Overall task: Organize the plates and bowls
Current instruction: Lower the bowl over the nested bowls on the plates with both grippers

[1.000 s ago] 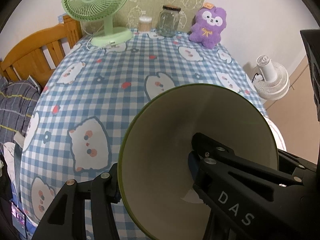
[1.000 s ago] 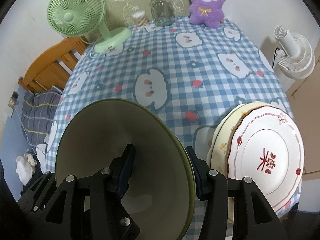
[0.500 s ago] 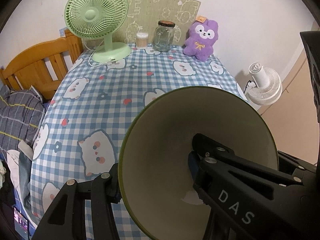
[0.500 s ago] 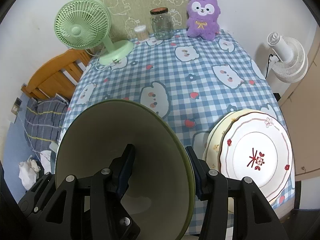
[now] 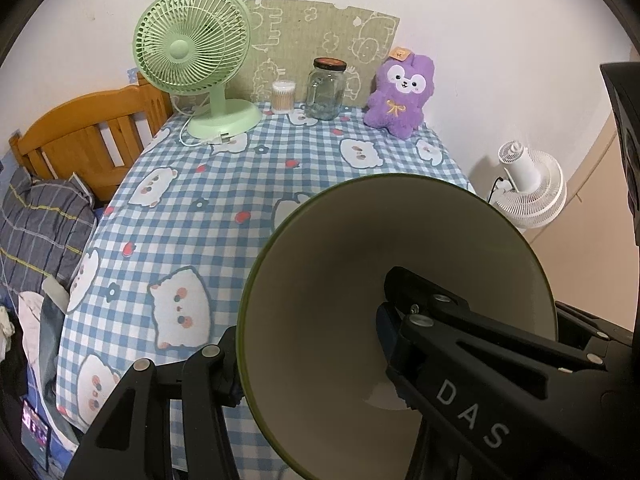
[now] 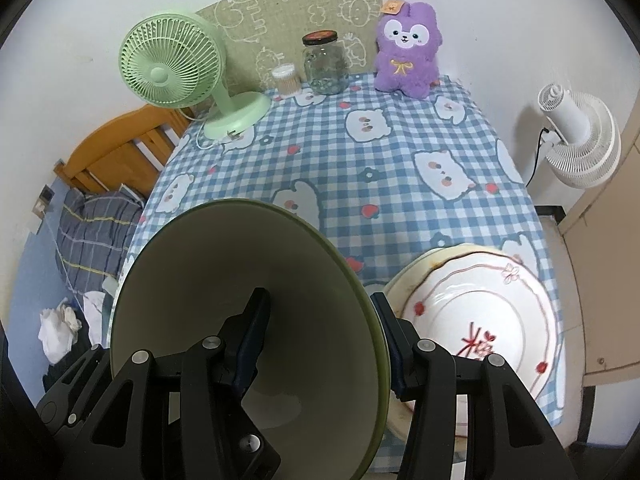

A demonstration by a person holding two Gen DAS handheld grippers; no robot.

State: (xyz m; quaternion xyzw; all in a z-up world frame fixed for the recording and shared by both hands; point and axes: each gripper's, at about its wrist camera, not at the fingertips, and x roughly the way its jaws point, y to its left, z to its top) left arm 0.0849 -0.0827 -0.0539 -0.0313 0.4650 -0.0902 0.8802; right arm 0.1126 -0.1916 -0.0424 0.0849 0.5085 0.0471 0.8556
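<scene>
Both grippers, left [image 5: 308, 344] and right [image 6: 320, 332], clamp the green bowl [image 6: 224, 280] above the table [image 6: 400, 184]; plates [image 6: 472, 320] lie near right.

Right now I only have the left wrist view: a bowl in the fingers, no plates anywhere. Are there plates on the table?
Observer: Yes, a stack of plates lies at the near right corner of the table.
Operator: What's on top?
Observer: A white plate with red flowers and a red rim line.
Operator: And the right fingers?
Observer: The right fingers clamp a green-rimmed bowl, one inside, one outside.
</scene>
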